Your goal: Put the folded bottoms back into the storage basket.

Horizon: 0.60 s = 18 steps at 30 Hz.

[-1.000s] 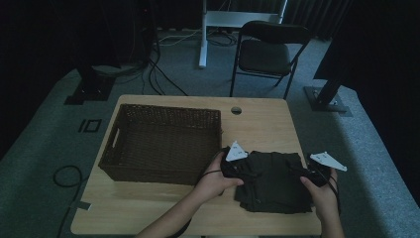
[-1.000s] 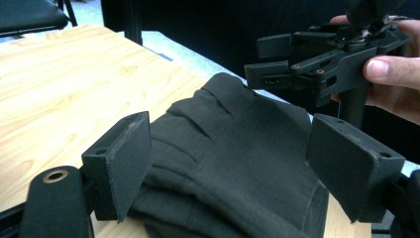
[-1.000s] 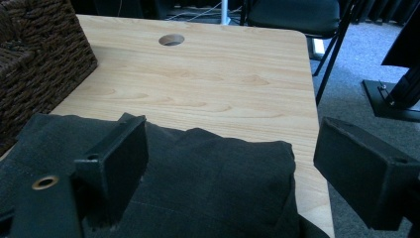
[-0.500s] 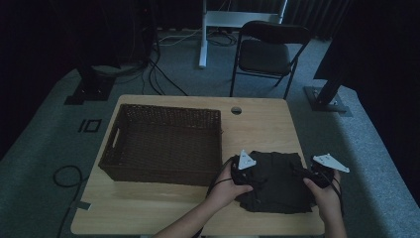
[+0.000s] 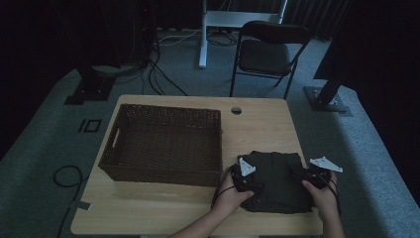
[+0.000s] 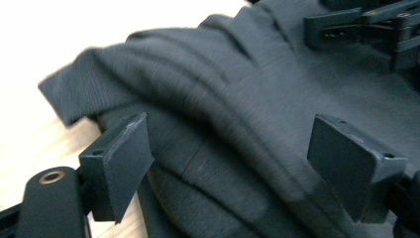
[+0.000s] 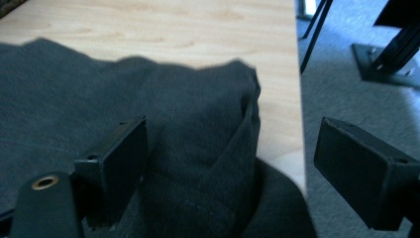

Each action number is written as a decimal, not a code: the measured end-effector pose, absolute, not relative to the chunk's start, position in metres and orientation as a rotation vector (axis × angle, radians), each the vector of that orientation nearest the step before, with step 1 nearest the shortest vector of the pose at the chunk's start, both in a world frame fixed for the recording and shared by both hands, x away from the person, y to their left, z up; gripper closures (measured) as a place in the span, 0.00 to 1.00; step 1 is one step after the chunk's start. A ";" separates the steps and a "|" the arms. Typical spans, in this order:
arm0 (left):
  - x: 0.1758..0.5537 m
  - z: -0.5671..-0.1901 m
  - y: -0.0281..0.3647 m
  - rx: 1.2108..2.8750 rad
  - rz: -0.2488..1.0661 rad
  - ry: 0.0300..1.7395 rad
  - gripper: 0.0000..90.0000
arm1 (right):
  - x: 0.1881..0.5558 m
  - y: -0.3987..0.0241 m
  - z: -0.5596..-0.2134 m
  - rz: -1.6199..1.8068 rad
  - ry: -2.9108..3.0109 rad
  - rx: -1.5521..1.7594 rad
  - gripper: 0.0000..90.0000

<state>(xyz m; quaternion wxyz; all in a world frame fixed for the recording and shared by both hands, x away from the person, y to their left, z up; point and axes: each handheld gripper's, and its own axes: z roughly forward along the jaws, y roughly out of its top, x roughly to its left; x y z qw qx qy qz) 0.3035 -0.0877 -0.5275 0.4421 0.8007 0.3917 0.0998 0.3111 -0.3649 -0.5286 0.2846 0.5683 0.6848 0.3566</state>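
Note:
A dark folded garment [image 5: 276, 181] lies on the wooden table [image 5: 257, 129] at its front right. My left gripper [image 5: 246, 178] rests at the garment's left edge, open, with folds of the cloth [image 6: 233, 124] between its spread jaws. My right gripper [image 5: 313, 174] is at the garment's right edge, also open, straddling a raised fold [image 7: 208, 148] near the table's right edge. In the left gripper view the other gripper [image 6: 366, 29] shows at the top right, over the cloth.
A dark wicker basket [image 5: 163, 144] stands on the left half of the table, close to the garment. A round hole [image 5: 236, 110] is in the tabletop at the back. A folding chair [image 5: 270, 49] stands behind the table. Cables lie on the floor at left.
The left gripper has moved right and toward the front, onto the garment's left edge. The right gripper has barely shifted.

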 end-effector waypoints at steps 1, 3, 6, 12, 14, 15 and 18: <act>0.304 -0.530 -0.088 1.984 0.239 0.981 0.17 | 0.311 -0.365 -0.531 0.962 1.834 1.531 0.15; 0.307 -0.534 -0.088 1.984 0.222 1.002 0.16 | 0.312 -0.366 -0.533 0.975 1.836 1.544 0.15; 0.310 -0.537 -0.088 1.991 0.202 1.011 0.14 | 0.315 -0.367 -0.536 0.986 1.852 1.572 0.15; 0.315 -0.547 -0.088 1.990 0.131 1.051 0.11 | 0.317 -0.369 -0.542 1.027 1.851 1.649 0.16; 0.316 -0.550 -0.089 1.982 0.127 1.045 0.10 | 0.318 -0.370 -0.545 1.048 1.859 1.669 0.18; 0.316 -0.550 -0.089 1.983 0.128 1.040 0.10 | 0.318 -0.371 -0.545 1.065 1.874 1.672 0.19; 0.317 -0.551 -0.090 1.985 0.131 1.034 0.10 | 0.319 -0.373 -0.547 1.103 1.892 1.701 0.23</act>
